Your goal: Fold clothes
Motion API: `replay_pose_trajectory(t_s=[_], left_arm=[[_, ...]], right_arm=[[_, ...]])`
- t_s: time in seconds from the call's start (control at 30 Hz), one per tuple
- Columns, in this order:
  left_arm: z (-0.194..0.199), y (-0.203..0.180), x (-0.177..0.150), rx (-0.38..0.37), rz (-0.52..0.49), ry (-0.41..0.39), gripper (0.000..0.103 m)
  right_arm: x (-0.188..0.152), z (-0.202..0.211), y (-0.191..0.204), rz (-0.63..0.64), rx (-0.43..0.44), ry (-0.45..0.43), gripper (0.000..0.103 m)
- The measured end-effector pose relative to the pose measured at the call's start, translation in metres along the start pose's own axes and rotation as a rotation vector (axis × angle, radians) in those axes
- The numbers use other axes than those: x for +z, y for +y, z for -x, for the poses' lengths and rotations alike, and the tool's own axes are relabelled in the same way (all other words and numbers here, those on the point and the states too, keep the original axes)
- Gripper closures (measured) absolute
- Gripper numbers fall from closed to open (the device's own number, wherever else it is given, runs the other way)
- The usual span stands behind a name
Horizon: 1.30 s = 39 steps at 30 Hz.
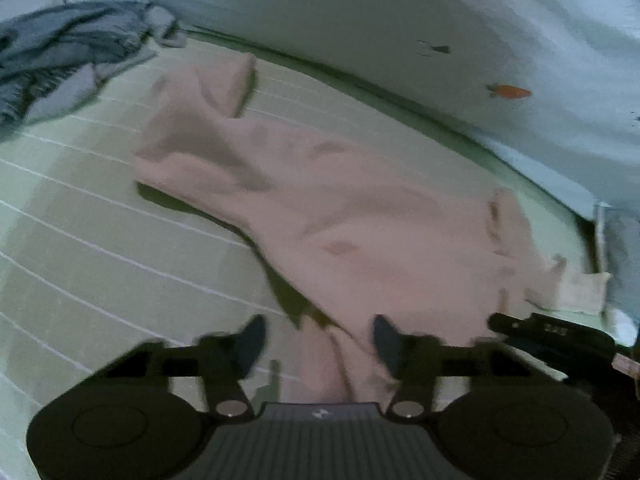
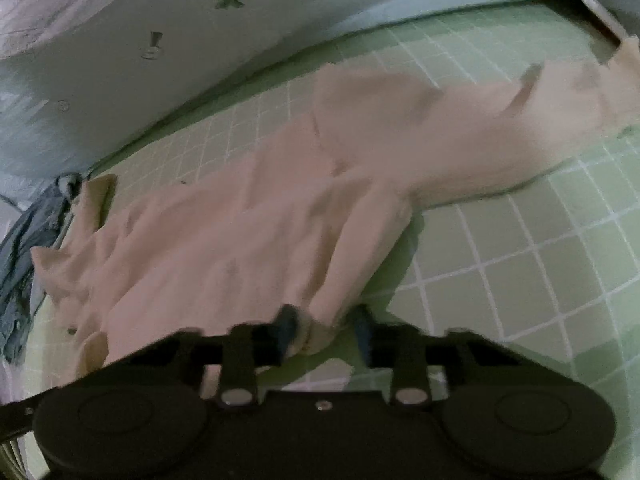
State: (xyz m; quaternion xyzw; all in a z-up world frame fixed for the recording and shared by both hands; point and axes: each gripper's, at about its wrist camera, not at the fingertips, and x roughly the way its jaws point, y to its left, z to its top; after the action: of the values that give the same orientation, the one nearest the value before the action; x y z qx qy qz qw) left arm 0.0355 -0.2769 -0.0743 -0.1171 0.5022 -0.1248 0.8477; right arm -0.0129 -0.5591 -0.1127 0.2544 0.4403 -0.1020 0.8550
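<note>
A pale pink garment (image 1: pixel 328 208) lies rumpled across a green checked bed sheet (image 1: pixel 80 240). It also shows in the right wrist view (image 2: pixel 248 232). My left gripper (image 1: pixel 320 344) is open, its fingers wide apart, with a fold of the pink cloth lying between them. My right gripper (image 2: pixel 324 328) has its fingers partly closed around a bunched edge of the pink garment, which hangs between them. The right gripper also shows at the lower right of the left wrist view (image 1: pixel 552 336).
A crumpled blue-grey garment (image 1: pixel 68 52) lies at the far left of the bed. It also shows in the right wrist view (image 2: pixel 24 264). A light blue quilt with a carrot print (image 1: pixel 508 91) runs along the back edge.
</note>
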Motion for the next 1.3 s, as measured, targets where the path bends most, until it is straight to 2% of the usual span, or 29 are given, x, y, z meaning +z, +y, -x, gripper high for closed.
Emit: replay_pose_trajectory(t_s=[0.03, 0.1, 0.27, 0.3, 0.37, 0.47, 0.53, 0.57, 0.63, 0.7, 0.73, 0.77, 0.8, 0.83, 0.87, 0.93, 1.03, 1.1, 1.2, 1.23, 1.27, 1.3], left_arm=[[-0.003, 0.000, -0.003, -0.008, 0.008, 0.013, 0.091], [0.001, 0.002, -0.006, 0.000, 0.000, 0.005, 0.092], [0.049, 0.018, 0.008, -0.014, 0.009, -0.108, 0.093], [0.058, 0.020, 0.015, -0.007, 0.004, -0.137, 0.093], [0.069, 0.023, 0.036, 0.052, -0.040, -0.199, 0.093], [0.062, 0.034, 0.072, 0.058, -0.036, -0.254, 0.093], [0.042, 0.038, 0.093, 0.065, -0.034, -0.272, 0.092], [0.028, 0.040, 0.102, 0.071, -0.039, -0.277, 0.089], [0.000, 0.042, 0.118, 0.149, -0.041, -0.229, 0.084], [-0.023, 0.044, 0.130, 0.213, -0.044, -0.179, 0.076], [-0.029, 0.046, 0.131, 0.211, -0.043, -0.164, 0.058], [-0.028, 0.053, 0.128, 0.190, -0.036, -0.158, 0.037], [-0.029, 0.060, 0.123, 0.165, -0.020, -0.145, 0.029], [-0.032, 0.067, 0.119, 0.140, -0.002, -0.130, 0.026], [-0.035, 0.072, 0.112, 0.134, 0.011, -0.095, 0.026], [-0.042, 0.082, 0.098, 0.143, 0.028, -0.030, 0.026], [-0.051, 0.096, 0.075, 0.165, 0.060, 0.037, 0.026], [-0.053, 0.100, 0.067, 0.153, 0.090, 0.041, 0.026], [-0.055, 0.103, 0.059, 0.140, 0.117, 0.033, 0.029], [-0.054, 0.102, 0.058, 0.143, 0.112, 0.021, 0.036], [-0.054, 0.100, 0.058, 0.141, 0.109, 0.016, 0.055], [-0.054, 0.100, 0.057, 0.136, 0.112, 0.016, 0.067]], right_arm=[[0.000, 0.007, -0.001, 0.002, 0.003, -0.014, 0.090], [0.002, 0.025, -0.001, 0.010, 0.010, -0.051, 0.093], [0.027, 0.093, 0.009, 0.072, 0.050, -0.196, 0.100], [0.035, 0.104, 0.014, 0.103, 0.048, -0.232, 0.100], [0.056, 0.122, 0.026, 0.163, 0.049, -0.298, 0.100], [0.086, 0.114, 0.037, 0.159, 0.105, -0.334, 0.100], [0.101, 0.085, 0.048, 0.184, 0.071, -0.341, 0.100], [0.107, 0.068, 0.052, 0.182, 0.048, -0.337, 0.099], [0.117, 0.025, 0.053, 0.157, -0.015, -0.280, 0.098], [0.116, 0.001, 0.056, 0.165, -0.108, -0.224, 0.089], [0.110, 0.001, 0.056, 0.161, -0.110, -0.216, 0.080], [0.104, 0.000, 0.055, 0.157, -0.111, -0.209, 0.061], [0.096, 0.001, 0.053, 0.154, -0.111, -0.196, 0.051], [0.085, 0.003, 0.050, 0.152, -0.110, -0.177, 0.042], [0.076, 0.003, 0.047, 0.151, -0.116, -0.158, 0.040], [0.053, 0.000, 0.040, 0.141, -0.136, -0.099, 0.039], [0.025, -0.010, 0.028, 0.087, -0.110, 0.011, 0.039], [0.016, -0.016, 0.027, 0.055, -0.083, 0.057, 0.039], [0.012, -0.024, 0.027, 0.049, -0.028, 0.100, 0.049], [0.011, -0.027, 0.028, 0.048, -0.009, 0.115, 0.065], [0.010, -0.025, 0.027, 0.049, 0.001, 0.114, 0.085], [0.009, -0.020, 0.026, 0.053, 0.004, 0.101, 0.094]])
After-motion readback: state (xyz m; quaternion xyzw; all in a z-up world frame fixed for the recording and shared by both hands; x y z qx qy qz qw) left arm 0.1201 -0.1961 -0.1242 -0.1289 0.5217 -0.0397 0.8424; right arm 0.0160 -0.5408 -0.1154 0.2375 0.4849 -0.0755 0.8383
